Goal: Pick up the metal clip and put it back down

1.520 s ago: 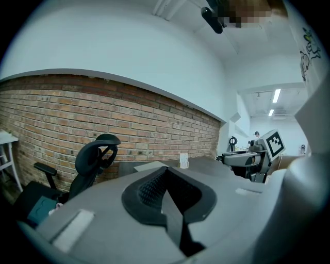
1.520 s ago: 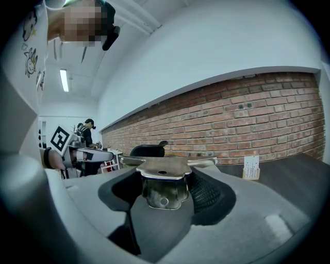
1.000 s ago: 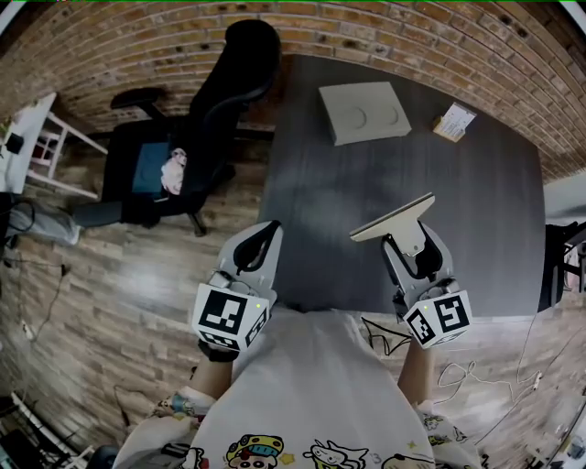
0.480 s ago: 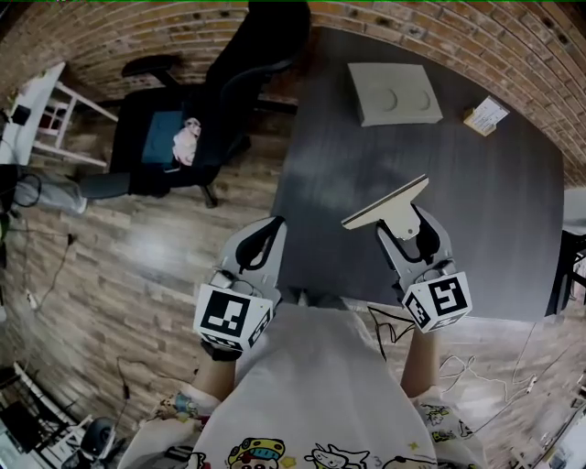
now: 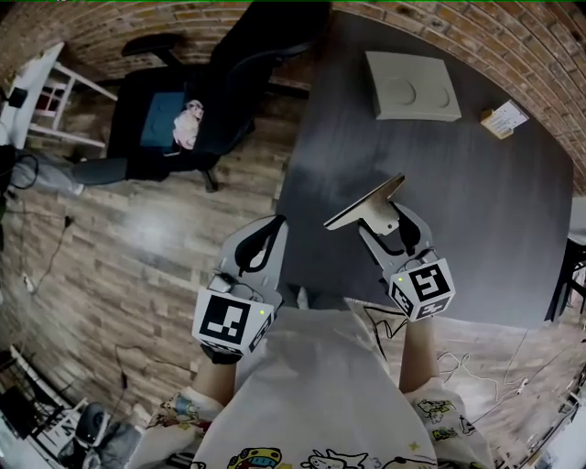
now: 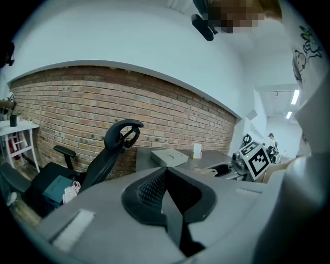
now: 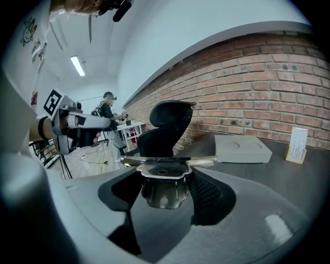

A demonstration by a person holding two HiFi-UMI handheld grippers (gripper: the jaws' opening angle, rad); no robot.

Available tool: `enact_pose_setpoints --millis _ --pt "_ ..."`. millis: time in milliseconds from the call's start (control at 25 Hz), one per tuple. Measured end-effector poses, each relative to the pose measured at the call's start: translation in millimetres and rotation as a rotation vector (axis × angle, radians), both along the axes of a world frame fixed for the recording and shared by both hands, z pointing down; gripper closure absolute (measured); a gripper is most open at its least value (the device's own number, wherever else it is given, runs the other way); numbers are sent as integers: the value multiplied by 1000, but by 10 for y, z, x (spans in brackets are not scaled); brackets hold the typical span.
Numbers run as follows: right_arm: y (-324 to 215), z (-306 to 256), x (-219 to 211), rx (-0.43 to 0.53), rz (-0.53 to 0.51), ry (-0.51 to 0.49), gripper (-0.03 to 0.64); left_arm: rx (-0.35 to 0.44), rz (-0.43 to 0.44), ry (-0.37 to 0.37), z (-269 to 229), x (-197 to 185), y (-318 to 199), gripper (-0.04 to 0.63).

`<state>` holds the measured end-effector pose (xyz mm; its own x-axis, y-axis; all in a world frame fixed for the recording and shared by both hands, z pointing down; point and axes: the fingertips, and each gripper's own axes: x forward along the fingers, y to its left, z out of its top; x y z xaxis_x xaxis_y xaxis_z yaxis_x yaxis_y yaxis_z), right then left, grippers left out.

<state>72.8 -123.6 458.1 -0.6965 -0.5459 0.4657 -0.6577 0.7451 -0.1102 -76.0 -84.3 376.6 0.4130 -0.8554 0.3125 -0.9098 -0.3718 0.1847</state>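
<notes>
Noted brick wall (image 5: 439, 23) behind dark desk (image 5: 476, 211). Logged pale wood-plank floor (image 5: 119, 266) left of desk, glossy in patches. Found black chair (image 5: 229, 82) at desk's far left corner, back toward desk, teal item (image 5: 168, 119) on seat. Spotted white stand (image 5: 46, 101) beyond chair, by wall. Saw cables (image 5: 458, 368) on floor, near right. Recorded strip lights (image 7: 78, 65) on white ceiling.

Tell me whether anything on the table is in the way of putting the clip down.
Nothing visible. The right gripper holds the clip over bare table; the grey box and the card lie at the far edge, well clear.
</notes>
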Motion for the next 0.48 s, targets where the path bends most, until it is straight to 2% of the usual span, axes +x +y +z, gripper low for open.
enact_pose_setpoints --millis 480 --pt "-67 651 -261 -82 -85 75 333 -40 -34 11 212 -15 7 583"
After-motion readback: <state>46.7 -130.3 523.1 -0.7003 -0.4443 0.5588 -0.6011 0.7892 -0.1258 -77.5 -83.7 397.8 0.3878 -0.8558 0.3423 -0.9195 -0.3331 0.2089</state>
